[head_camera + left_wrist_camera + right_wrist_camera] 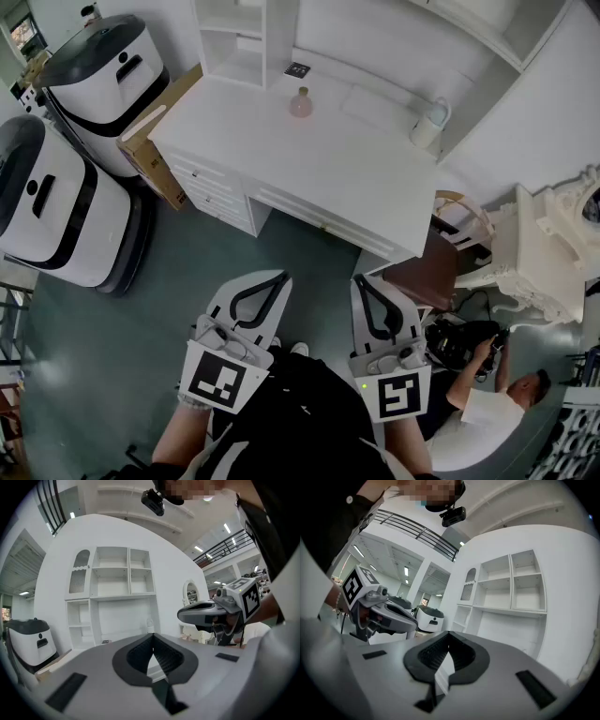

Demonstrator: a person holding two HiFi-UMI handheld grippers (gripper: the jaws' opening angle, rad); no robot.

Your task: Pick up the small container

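The small container, a pink flask-shaped bottle (pixel 300 103), stands upright at the back of the white desk (pixel 319 169). In the left gripper view it shows faintly as a pale bottle (pixel 150 624) just beyond the jaw tips. Both grippers are held low over the floor, well short of the desk. My left gripper (pixel 280 276) (pixel 152 638) is shut with nothing between its jaws. My right gripper (pixel 360 279) (pixel 449 635) is likewise shut and empty. The two sit side by side and point toward the desk.
A white jug (pixel 429 123) and a small dark item (pixel 297 69) share the desk. A white shelf unit (pixel 246 37) rises behind it. Two white machines (pixel 58 202) and a cardboard box (pixel 155 141) stand left. A brown chair (pixel 424 274) and a seated person (pixel 487 403) are right.
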